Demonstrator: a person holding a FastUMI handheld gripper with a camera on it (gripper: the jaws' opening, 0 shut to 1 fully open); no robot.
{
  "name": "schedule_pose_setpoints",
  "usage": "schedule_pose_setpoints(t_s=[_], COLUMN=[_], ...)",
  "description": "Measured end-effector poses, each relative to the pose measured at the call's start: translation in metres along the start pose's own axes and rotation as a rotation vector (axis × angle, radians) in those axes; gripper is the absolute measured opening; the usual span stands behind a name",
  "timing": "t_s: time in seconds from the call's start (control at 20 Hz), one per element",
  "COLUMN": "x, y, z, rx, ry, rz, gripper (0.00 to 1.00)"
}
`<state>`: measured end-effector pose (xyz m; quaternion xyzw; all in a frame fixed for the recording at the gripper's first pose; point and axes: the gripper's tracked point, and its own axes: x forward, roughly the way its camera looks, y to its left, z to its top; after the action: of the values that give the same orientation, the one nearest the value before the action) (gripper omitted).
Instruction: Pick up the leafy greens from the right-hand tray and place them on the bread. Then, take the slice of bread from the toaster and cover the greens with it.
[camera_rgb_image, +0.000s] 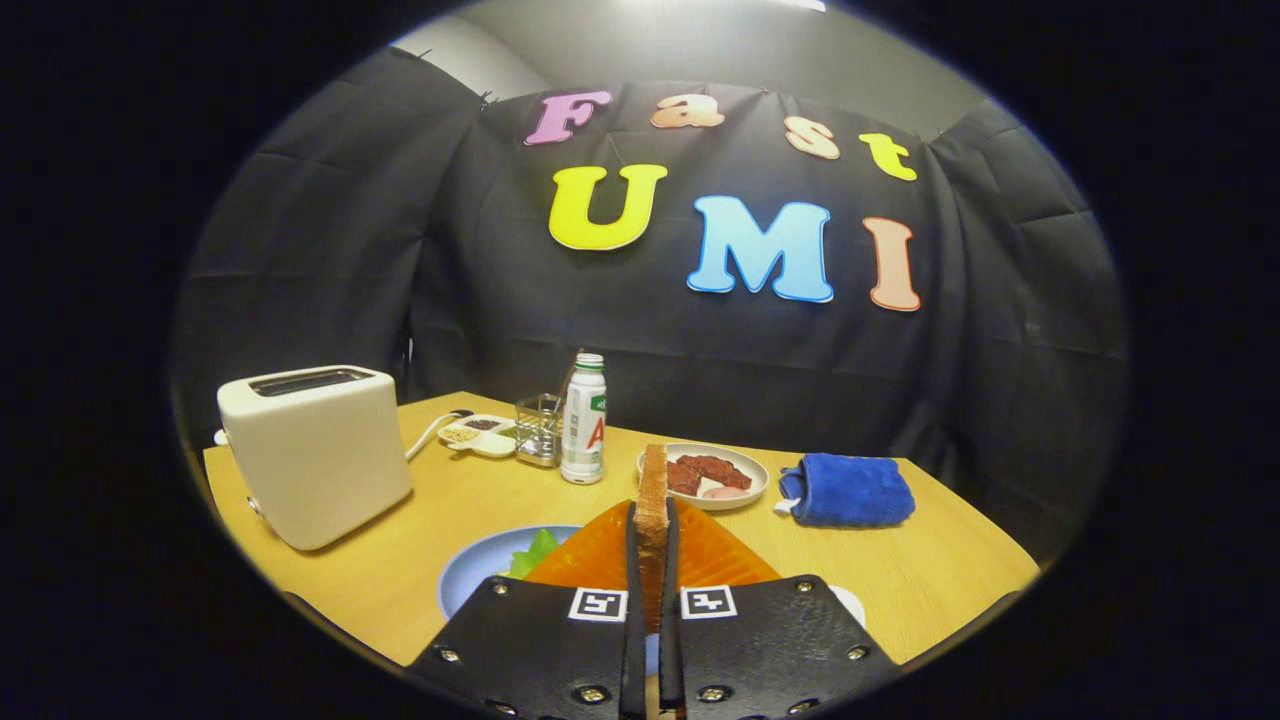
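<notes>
My gripper (651, 560) is shut on a slice of bread (653, 500), which stands on edge between the two fingers and sticks up above them. Below the fingers lies a pale blue plate (480, 575) with a leafy green (535, 553) showing at its left side; the fingers hide whatever else lies on the plate. The white toaster (315, 450) stands to the left on the wooden table (450, 500), its top slot dark.
A white bottle (584, 418) and a wire holder (538, 428) stand beyond the plate, with a small condiment dish (478, 434) beside them. A bowl of reddish food (705, 474) sits just beyond the bread. A folded blue cloth (848, 489) lies to the right.
</notes>
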<state>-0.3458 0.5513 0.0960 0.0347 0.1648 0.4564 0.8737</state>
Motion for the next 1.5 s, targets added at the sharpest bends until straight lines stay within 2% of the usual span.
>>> schedule_pose_setpoints(t_s=[0.2, 0.65, 1.1, 1.3, 1.5], x=[0.006, 0.012, 0.013, 0.013, 0.011], y=[0.005, 0.051, 0.094, 0.098, 0.097], z=[-0.014, -0.034, -0.078, -0.085, -0.085], rx=[0.013, 0.047, 0.081, 0.058, 0.093], ry=[0.025, 0.086, 0.277, 0.296, 0.306], rz=[0.006, 0.116, 0.260, 0.265, 0.287], gripper=[0.05, 0.05, 0.05, 0.06, 0.06])
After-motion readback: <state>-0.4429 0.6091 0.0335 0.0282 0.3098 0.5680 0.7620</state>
